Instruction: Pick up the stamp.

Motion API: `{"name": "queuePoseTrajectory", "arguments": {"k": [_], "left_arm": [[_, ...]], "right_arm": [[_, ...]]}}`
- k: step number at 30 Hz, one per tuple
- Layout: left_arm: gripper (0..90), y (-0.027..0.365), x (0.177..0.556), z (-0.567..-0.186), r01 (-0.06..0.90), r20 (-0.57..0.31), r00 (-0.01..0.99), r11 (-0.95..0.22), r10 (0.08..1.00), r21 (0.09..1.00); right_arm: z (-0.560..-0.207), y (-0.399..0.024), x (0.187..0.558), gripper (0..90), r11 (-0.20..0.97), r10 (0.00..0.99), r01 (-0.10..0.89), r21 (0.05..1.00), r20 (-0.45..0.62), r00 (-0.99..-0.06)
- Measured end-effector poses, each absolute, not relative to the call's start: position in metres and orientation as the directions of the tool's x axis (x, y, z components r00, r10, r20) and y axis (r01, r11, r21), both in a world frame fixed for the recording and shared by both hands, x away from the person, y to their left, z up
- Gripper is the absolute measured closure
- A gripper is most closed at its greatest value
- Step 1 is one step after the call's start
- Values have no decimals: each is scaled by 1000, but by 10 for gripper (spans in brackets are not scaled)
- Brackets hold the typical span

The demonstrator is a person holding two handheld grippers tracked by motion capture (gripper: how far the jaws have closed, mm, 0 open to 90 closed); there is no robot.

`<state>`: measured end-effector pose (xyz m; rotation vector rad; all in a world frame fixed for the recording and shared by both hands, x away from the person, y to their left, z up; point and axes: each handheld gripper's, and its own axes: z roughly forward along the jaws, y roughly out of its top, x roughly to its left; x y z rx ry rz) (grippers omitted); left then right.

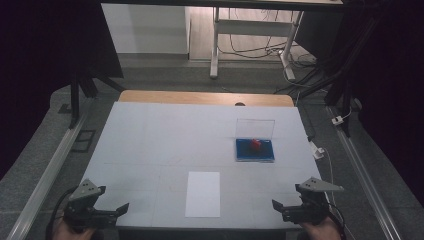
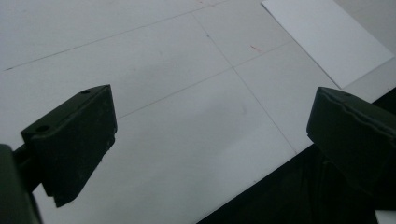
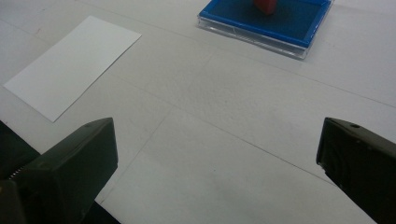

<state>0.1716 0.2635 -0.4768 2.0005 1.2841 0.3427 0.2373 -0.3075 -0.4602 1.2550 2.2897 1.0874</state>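
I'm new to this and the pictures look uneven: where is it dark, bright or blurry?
High view: the room's edges are nearly black, while the white table is evenly lit. Left gripper view: the near jaws are soft and dark, and the sheet of paper looks bright. Right gripper view: the blue case is sharp and the jaws blurred.

Dim room, and the high view goes nearly black down both sides, while the white table (image 1: 150,145) catches soft, even light from above and the floor behind sits brighter. No hard shadows on it, no glare. The whole frame looks soft and a touch grainy. In both gripper views the table lines and the sheet of paper (image 3: 70,65) read fairly sharp, while the near black jaws blur into dark, featureless blocks.
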Motion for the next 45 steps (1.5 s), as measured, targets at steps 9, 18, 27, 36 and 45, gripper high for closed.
{"name": "queuePoseTrajectory", "arguments": {"k": [9,18,27,36,45], "left_arm": [[23,259,173,-478,677,-140,505,-289,852,677],[28,257,175,-479,677,-146,531,-314,835,666],[27,259,177,-479,689,-172,526,-298,833,661],[12,260,177,-479,693,-175,511,-283,842,663],[13,259,176,-479,699,-168,500,-281,850,658]], "right_arm": [[-460,-308,237,0,317,823,594,740,97,-559],[-460,-308,237,0,321,816,595,737,104,-569],[-459,-307,237,0,327,811,588,740,100,-577],[-454,-301,239,0,343,795,552,760,79,-602],[-452,-295,246,0,379,778,527,760,47,-627]]}}
